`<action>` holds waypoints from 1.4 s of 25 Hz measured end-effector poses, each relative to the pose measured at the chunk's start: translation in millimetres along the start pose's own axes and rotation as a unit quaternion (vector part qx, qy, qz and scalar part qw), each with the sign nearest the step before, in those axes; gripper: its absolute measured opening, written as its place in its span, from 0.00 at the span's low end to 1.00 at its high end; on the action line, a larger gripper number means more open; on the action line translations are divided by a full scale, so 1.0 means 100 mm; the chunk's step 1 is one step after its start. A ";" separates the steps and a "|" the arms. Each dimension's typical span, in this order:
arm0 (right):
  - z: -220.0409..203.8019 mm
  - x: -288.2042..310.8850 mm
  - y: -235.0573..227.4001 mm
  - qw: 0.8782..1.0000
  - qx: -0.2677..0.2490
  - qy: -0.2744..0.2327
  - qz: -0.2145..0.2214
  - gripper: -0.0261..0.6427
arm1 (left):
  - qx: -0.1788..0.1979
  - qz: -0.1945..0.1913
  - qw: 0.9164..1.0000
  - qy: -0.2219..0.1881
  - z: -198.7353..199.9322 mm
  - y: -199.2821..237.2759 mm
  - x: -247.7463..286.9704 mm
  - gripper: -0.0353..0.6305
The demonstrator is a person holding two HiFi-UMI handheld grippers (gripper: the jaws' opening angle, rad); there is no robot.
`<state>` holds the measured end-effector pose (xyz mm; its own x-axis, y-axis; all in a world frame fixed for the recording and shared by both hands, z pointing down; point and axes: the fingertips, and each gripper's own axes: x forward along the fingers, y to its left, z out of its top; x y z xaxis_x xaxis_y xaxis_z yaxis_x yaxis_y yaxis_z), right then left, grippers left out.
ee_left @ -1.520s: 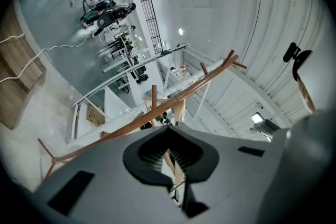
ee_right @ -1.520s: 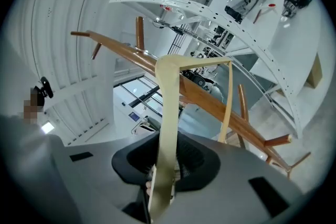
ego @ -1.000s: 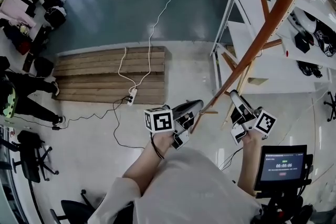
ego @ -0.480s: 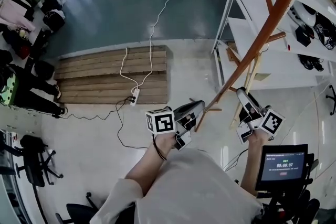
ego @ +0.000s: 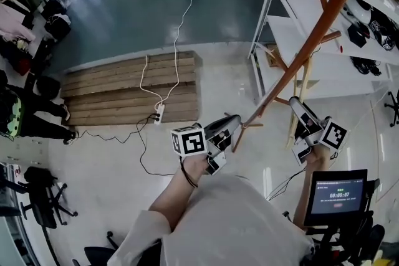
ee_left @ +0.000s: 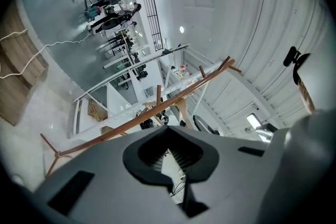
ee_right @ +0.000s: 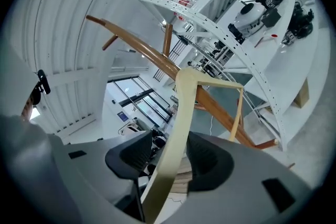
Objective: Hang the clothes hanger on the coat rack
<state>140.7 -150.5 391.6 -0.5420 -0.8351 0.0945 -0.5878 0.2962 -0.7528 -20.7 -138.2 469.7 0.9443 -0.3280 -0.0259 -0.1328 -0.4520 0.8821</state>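
Note:
The coat rack (ego: 312, 40) is an orange-brown wooden pole with pegs, leaning across the upper right of the head view. It also crosses the left gripper view (ee_left: 157, 110) and the right gripper view (ee_right: 152, 55). The pale wooden hanger (ee_right: 181, 113) lies against the rack, and one arm of it passes between the jaws of my right gripper (ee_right: 168, 157). Those jaws stand wide, with a gap beside the wood. In the head view the hanger (ego: 298, 93) hangs just ahead of the right gripper (ego: 295, 108). My left gripper (ego: 232, 121) is shut and empty beside the rack's lower pegs.
White shelving (ego: 324, 81) with dark gear stands behind the rack on the right. A wooden pallet (ego: 131, 90) lies on the floor, with a power strip and cable (ego: 159, 112) on it. A screen (ego: 336, 196) stands at the lower right.
In the head view the right gripper has shifted right and a little down along the hanger. The left gripper looks much the same.

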 end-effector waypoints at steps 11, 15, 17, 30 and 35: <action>0.15 -0.06 0.06 0.998 -0.011 -0.057 0.006 0.32 | -0.018 -0.014 1.000 0.007 -0.04 -0.01 0.07 0.06; 0.14 -0.13 0.05 0.998 -0.026 -0.062 0.002 0.32 | -0.016 -0.019 1.000 0.010 -0.08 -0.05 0.10 0.06; 0.17 -0.18 0.03 0.997 -0.010 -0.077 0.012 0.32 | -0.018 -0.019 1.000 0.015 -0.11 -0.06 0.13 0.06; 0.20 -0.40 0.18 0.987 -0.020 -0.130 0.087 0.32 | -0.022 -0.030 0.998 0.042 -0.16 -0.10 0.43 0.06; 0.23 -0.50 0.11 0.977 -0.019 -0.187 0.101 0.32 | -0.026 -0.037 0.998 0.049 -0.15 -0.08 0.53 0.06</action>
<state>174.7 -116.2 364.0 -0.3955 -0.8668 -0.3036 -0.5179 0.4835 -0.7058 35.5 -139.2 468.4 0.9762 -0.2114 -0.0476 -0.0483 -0.4266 0.9031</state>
